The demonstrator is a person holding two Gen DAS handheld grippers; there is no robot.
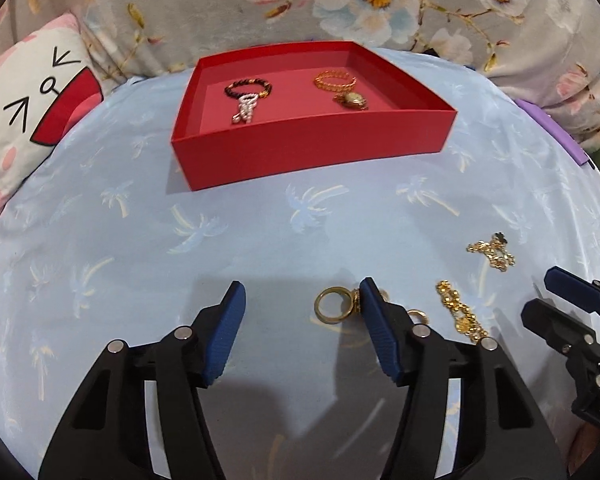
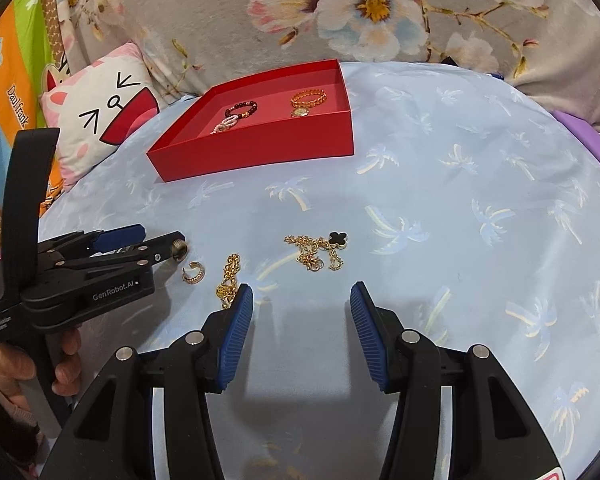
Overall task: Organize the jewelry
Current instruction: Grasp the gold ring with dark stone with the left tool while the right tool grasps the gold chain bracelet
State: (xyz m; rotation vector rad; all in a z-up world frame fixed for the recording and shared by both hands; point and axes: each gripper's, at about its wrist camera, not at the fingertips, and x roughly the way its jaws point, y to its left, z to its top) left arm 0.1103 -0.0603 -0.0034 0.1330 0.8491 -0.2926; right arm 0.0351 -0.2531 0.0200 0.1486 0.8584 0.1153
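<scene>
A red tray (image 1: 312,148) (image 2: 260,152) lies at the back of the blue cloth. It holds a dark beaded bracelet (image 1: 247,90) (image 2: 241,110) and a gold bracelet with a charm (image 1: 336,82) (image 2: 308,98). My left gripper (image 1: 302,300) (image 2: 162,242) is open, with a gold ring (image 1: 332,305) (image 2: 179,249) between its fingers, close to the right one. A small hoop earring (image 1: 417,315) (image 2: 194,272), a gold chain (image 1: 460,312) (image 2: 228,280) and a clover necklace (image 1: 492,250) (image 2: 320,252) lie on the cloth. My right gripper (image 2: 302,300) (image 1: 556,300) is open and empty, near the necklace.
A cartoon-face pillow (image 1: 24,104) (image 2: 100,120) lies at the left of the cloth. A floral blanket (image 1: 380,0) (image 2: 380,12) rises behind the tray. A purple edge (image 1: 556,132) (image 2: 588,136) shows at the right.
</scene>
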